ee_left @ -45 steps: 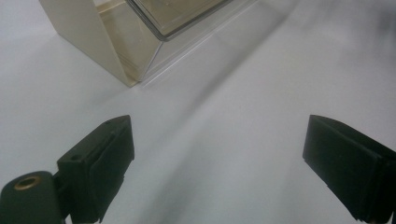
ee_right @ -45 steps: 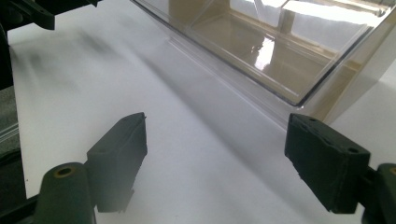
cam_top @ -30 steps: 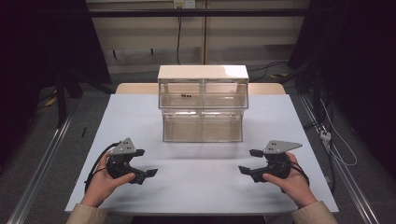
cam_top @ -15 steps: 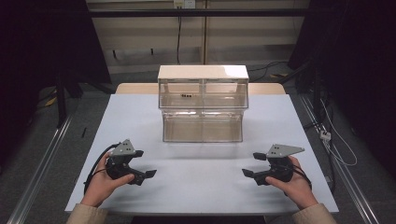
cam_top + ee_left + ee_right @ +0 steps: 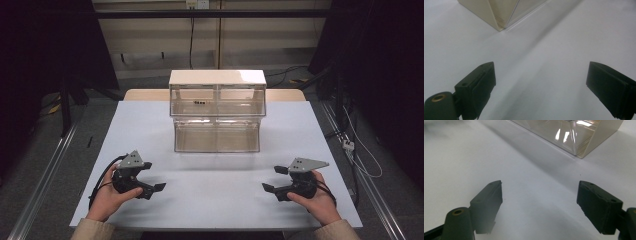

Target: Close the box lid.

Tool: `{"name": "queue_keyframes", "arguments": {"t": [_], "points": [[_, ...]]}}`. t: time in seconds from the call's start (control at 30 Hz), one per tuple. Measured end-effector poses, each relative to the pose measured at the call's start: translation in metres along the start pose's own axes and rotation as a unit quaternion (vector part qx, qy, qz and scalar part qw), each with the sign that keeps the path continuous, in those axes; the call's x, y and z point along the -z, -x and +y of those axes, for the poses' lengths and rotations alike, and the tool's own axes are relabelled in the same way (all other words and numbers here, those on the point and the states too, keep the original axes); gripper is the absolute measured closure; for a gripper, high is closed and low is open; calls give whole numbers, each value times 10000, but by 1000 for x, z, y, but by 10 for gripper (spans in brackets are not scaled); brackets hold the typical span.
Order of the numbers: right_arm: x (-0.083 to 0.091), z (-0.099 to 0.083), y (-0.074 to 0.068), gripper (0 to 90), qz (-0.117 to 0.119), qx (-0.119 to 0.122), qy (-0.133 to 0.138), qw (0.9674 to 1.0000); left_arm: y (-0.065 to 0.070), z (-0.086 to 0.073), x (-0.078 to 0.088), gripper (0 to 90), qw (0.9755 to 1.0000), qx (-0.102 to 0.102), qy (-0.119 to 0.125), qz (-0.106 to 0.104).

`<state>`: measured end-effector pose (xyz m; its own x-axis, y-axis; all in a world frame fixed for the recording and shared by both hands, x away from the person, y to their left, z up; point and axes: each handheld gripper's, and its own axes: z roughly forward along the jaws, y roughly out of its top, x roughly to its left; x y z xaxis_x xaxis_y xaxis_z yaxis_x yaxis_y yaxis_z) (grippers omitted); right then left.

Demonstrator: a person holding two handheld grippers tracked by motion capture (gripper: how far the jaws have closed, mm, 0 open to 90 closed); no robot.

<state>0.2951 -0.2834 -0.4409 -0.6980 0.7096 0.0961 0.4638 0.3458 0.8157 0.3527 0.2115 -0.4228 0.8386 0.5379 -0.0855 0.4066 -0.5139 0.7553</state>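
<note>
Both grippers, left and right, rest wide open, empty, before the cabinet. Risk: an off-centre pull could slide the cabinet.

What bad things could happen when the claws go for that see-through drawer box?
1. The clear drawer box stands loose on the table; a pull on one drawer might drag or tip it.
2. Its shiny front gives little to hold, so the open left claw or right claw might slip.
3. The small dark thing in the upper left drawer could spill.
</note>
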Motion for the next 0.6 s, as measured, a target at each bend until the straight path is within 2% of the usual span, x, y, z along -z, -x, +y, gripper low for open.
{"name": "queue_keyframes", "arguments": {"t": [0.43, 0.6], "points": [[2, -6, 1, 205, -70, -19, 7, 10000, -1, -8, 4, 89, 10000, 44, 32, 51], [3, -8, 1, 204, -85, -18, 18, 10000, -2, -10, 6, 89, 10000, 2, 13, 62]]}}
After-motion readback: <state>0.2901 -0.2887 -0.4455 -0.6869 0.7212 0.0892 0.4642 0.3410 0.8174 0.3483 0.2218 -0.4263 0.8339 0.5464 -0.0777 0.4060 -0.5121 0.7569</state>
